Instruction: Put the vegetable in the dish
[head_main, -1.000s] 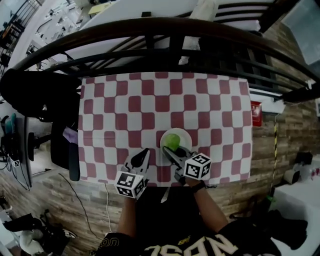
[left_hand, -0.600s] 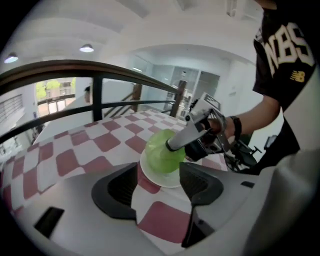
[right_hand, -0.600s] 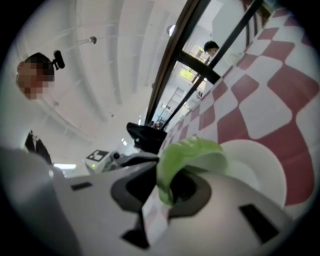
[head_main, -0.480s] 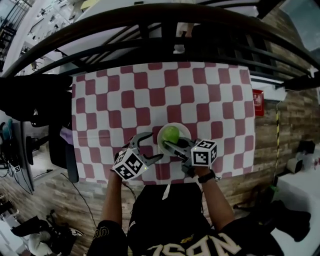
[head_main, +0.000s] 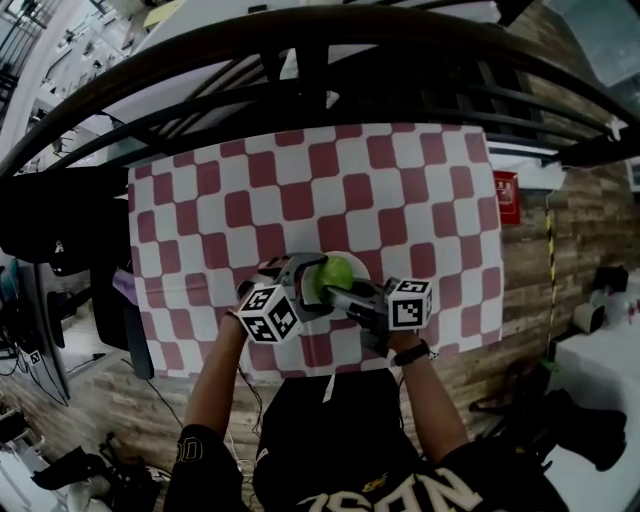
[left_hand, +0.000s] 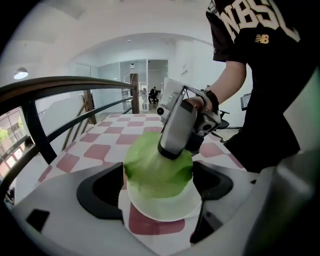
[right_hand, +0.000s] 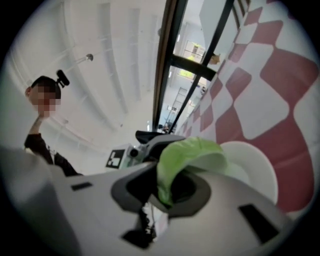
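Observation:
A green leafy vegetable (head_main: 336, 271) lies in a small white dish (head_main: 358, 267) near the front edge of the red-and-white checkered table (head_main: 400, 180). My right gripper (head_main: 335, 292) reaches in from the right and is shut on the vegetable (right_hand: 187, 152), over the dish (right_hand: 252, 165). My left gripper (head_main: 317, 287) comes in from the left. Its jaws have just been opening and now stand wide on either side of the dish (left_hand: 162, 209) and the vegetable (left_hand: 152, 170), not pressing on them. The right gripper (left_hand: 172, 150) bears on the leaf from the far side.
A black curved railing (head_main: 300, 70) runs beyond the table's far edge. A dark chair (head_main: 110, 300) stands off the left side, and a red object (head_main: 509, 196) sits past the right edge. The person's body is close against the front edge.
The left gripper moved right to the dish, rolled, and went from shut to wide open around it. The right gripper stayed shut on the vegetable at the dish.

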